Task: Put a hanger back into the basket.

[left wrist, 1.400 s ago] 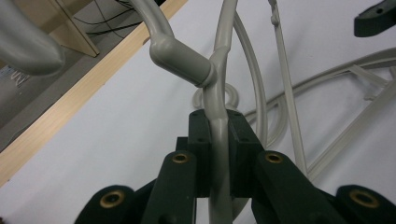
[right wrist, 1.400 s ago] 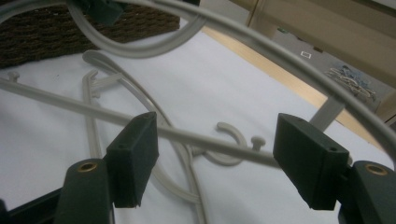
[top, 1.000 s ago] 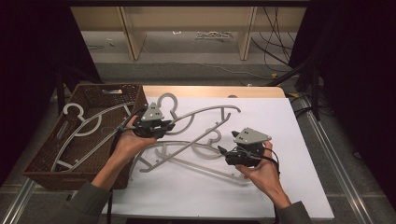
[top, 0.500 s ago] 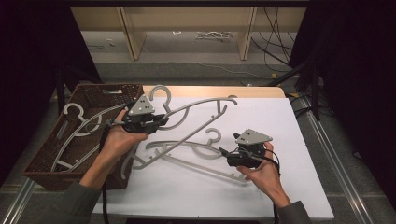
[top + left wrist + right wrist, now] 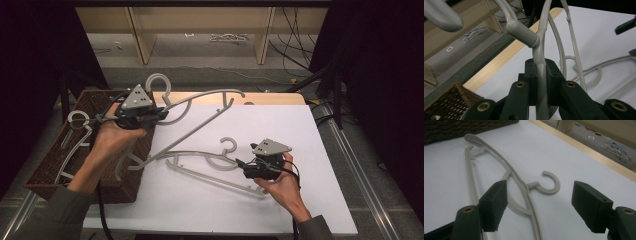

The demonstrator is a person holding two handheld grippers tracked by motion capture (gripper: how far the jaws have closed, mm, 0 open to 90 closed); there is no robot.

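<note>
Grey hangers [image 5: 200, 125] – dark brown woven basket [image 5: 60, 165] – white tabletop [image 5: 280, 125].

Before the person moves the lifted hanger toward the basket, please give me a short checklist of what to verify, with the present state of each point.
1. Left tool shut firmly on the lifted grey plastic hanger, just below its hook neck: ok.
2. Lifted hanger fully free of the table: not ok; in the high view its far end looks low near the second grey plastic hanger lying on the white table surface.
3. The two hangers not tangled: cannot tell; they overlap in the high view.
4. Right tool open and holding nothing: ok; the flat hanger lies beneath its jaws.
5. Room in the brown wicker basket: cannot tell; a grey hanger already lies there.
</note>
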